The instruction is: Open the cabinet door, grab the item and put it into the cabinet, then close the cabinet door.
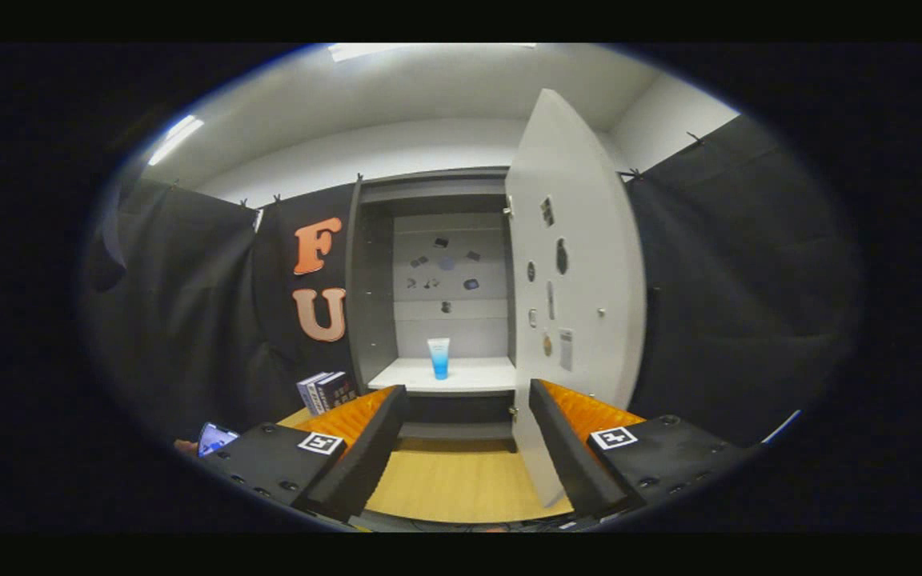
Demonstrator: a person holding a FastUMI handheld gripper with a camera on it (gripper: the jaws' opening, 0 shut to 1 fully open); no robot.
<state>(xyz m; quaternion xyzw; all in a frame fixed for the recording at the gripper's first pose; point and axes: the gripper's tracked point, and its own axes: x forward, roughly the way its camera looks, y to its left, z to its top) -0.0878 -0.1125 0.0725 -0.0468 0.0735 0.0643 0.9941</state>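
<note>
The hand-held two-finger gripper [467, 436] has two flat, blocky bodies with small round screws set into their tops. Each body carries a square white sticker with a black pattern, and next to each sticker, toward the fingers, sits a ribbed wedge-shaped part. The two long, straight fingers [365, 456] stand wide apart with nothing between them.

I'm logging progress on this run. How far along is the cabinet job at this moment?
Done: the cabinet door stands open, and the blue tube stands upright on the white shelf inside the cabinet. In hand: nothing; the gripper is open and empty, its fingers short of the shelf, the tube beyond them. Left: swing the door shut.
</note>
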